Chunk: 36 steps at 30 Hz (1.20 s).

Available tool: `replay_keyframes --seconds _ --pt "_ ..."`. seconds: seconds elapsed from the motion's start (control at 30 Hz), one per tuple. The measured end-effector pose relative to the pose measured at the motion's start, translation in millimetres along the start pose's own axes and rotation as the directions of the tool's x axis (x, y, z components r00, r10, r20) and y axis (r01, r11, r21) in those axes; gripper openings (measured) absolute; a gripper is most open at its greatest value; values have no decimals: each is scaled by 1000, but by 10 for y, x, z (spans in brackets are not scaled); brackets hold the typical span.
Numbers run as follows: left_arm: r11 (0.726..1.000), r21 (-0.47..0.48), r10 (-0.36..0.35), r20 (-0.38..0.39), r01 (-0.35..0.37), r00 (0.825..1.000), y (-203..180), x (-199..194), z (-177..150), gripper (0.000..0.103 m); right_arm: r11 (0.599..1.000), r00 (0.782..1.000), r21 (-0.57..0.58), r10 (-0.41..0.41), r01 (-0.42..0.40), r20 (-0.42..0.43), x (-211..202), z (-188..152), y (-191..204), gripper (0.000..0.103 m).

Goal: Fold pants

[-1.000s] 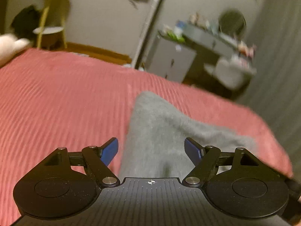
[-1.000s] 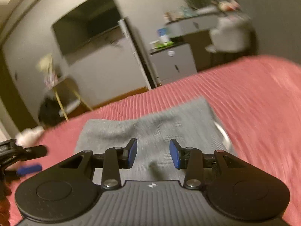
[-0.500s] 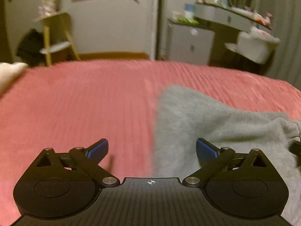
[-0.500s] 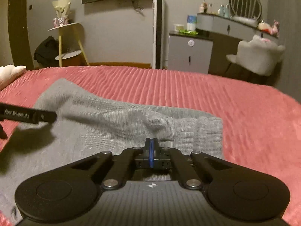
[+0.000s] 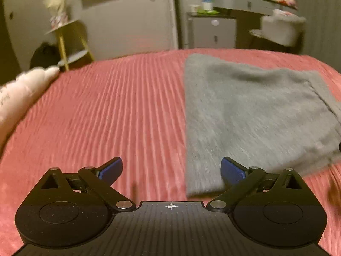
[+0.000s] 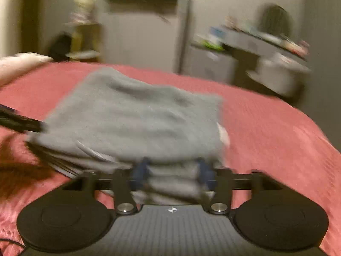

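Grey pants (image 5: 251, 115) lie folded on red bedspread (image 5: 110, 115), pillow (image 5: 19, 93) beside.

The right gripper (image 6: 172, 170), pinched tight half a second ago, has just been opening; the near edge of the folded grey pants (image 6: 132, 115) now seems, through blur, to lie between its jaws. The left gripper (image 5: 171, 168) has spread wider over the bed (image 5: 106, 117).

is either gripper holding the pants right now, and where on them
Left gripper: nothing held, jaws wide beside the gray pants. Right gripper: jaws just opening around the folded near edge; blur hides whether the pads still press.
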<state>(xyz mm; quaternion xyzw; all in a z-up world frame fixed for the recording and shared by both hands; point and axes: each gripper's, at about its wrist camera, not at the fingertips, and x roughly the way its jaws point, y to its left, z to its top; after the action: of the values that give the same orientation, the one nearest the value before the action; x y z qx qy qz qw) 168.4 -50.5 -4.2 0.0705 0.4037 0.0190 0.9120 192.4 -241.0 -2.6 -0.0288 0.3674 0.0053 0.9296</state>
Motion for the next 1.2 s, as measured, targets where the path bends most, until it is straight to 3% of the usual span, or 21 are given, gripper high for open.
replay_keyframes --seconds 0.03,0.1,0.17,0.23,0.3,0.37,0.4,0.47,0.57,0.6,0.63,0.73,0.83,1.2 --pt "1000 0 -20 -20 20 1000 2 -77 -68 102 998 1000 55 21 -20 -15 -100 -44 -37 75" --pt "997 -40 -72 -78 69 994 5 -134 -219 102 984 998 168 60 -53 -34 -331 -180 -43 99" --pt "990 -103 -107 -147 92 983 0 -178 -396 102 975 996 216 61 -47 -62 -484 -327 60 99" --pt "984 -149 -134 -262 97 956 -61 -147 -529 102 972 985 234 54 -15 -161 -552 -416 194 99" --pt "987 -137 -121 -320 80 940 -109 -194 -617 102 969 962 235 -16 83 -272 -574 -442 276 99" --pt "993 -97 -84 -262 60 961 -135 -359 -601 102 976 923 162 -73 143 -377 -549 -432 343 99" --pt "995 -96 -62 -213 42 975 -127 -464 -578 102 984 921 121 -73 129 -383 -553 -449 373 99" --pt "993 -117 -8 -130 -8 992 -119 -622 -551 103 978 948 154 -92 144 -305 -681 -470 349 99" --pt "990 -132 47 -59 -55 997 -185 -748 -588 103 965 995 247 -79 91 -56 -994 -420 266 99" --pt "992 -113 46 -48 -51 998 -240 -736 -581 103 963 997 264 -67 55 38 -1071 -417 251 99" --pt "995 -94 42 -39 -45 998 -283 -712 -555 103 965 995 258 -69 49 70 -1068 -392 252 99" --pt "997 -81 16 38 -13 999 -291 -725 -522 103 973 994 206 -110 104 18 -918 -288 354 99" --pt "993 -116 -14 83 23 996 -248 -647 -523 103 974 998 220 -56 51 21 -826 -354 425 99" --pt "986 -164 -23 59 32 998 -146 -383 -479 103 978 994 193 -93 81 54 -569 -369 492 99"
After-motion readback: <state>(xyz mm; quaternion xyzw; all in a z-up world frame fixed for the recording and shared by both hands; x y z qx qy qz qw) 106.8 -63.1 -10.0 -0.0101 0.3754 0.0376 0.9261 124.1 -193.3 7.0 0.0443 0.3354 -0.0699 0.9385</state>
